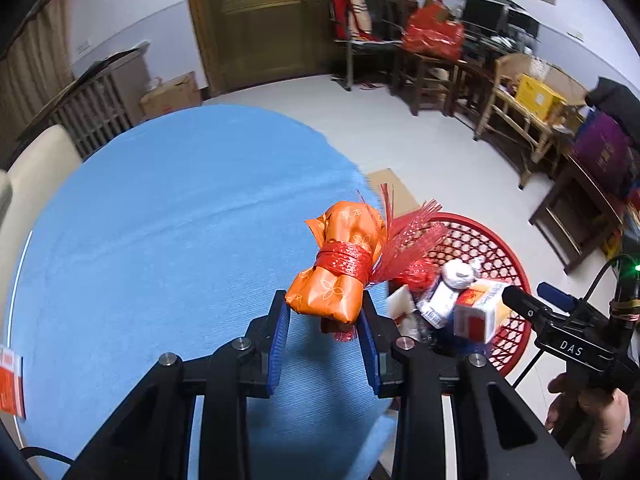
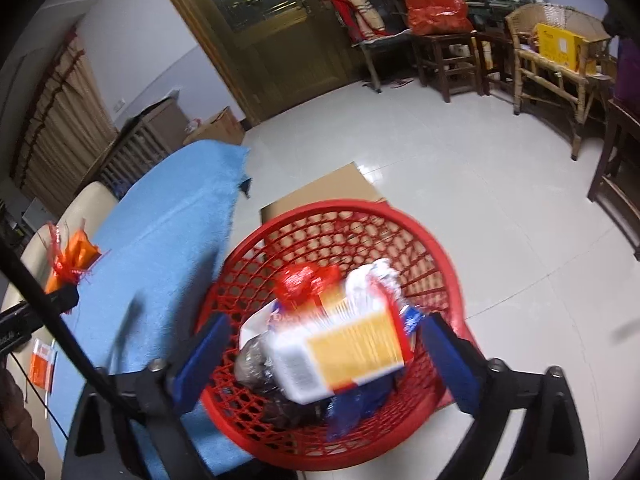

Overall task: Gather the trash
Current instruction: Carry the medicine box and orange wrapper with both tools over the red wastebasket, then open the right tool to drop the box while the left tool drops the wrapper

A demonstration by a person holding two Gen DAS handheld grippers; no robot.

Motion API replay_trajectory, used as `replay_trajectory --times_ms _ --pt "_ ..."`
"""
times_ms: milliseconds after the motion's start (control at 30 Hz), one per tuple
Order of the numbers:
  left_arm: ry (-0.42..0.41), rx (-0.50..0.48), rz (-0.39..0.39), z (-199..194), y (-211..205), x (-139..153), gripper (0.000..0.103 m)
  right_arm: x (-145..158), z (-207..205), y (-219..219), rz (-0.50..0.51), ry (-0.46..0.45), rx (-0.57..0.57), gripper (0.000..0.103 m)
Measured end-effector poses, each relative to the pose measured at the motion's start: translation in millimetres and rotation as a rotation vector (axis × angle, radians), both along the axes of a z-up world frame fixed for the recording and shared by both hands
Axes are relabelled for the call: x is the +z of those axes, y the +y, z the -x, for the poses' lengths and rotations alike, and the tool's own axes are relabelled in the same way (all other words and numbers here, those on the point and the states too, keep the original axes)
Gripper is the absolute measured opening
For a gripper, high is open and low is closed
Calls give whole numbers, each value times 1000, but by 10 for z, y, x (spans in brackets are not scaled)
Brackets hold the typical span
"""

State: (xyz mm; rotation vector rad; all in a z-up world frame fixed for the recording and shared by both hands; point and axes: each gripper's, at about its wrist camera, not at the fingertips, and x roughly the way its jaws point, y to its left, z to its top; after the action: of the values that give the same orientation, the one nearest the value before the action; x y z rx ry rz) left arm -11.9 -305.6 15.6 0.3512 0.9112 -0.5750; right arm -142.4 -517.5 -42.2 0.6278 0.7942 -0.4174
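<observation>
Your left tongs [image 1: 325, 312] are closed on the orange packet [image 1: 338, 268], a wrapped bundle bound with red mesh ribbon, and you hold it above the table [image 1: 160, 220] near its right edge, just short of the red basket [image 1: 516, 264] on the floor. Your right tongs [image 2: 324, 356] stand wide open over that basket, gripping nothing; the white and yellow carton [image 2: 344, 356] between the pads looks loose and is blurred, so I judge it to be dropping in.

The basket already holds several pieces: a crumpled white wad [image 2: 372, 280], red mesh [image 2: 304, 280], dark wrappers. So most of the job looks done. Left to do: the packet you carry, and a small orange and white sachet [image 2: 42, 368] lying near the table's near left edge.

The basket's bottom layer is too smeared to name. The table's near edge is cut off, so more trash may sit there.
</observation>
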Motion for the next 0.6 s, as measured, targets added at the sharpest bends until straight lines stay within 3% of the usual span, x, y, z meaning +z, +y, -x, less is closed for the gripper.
replay_trajectory --times_ms 333,600 --pt "46 -89 -12 99 -471 -116 34 281 336 -274 -1 -90 -102 103" --pt "88 -141 -43 150 -836 -291 34 379 435 -328 -11 -129 -121 103"
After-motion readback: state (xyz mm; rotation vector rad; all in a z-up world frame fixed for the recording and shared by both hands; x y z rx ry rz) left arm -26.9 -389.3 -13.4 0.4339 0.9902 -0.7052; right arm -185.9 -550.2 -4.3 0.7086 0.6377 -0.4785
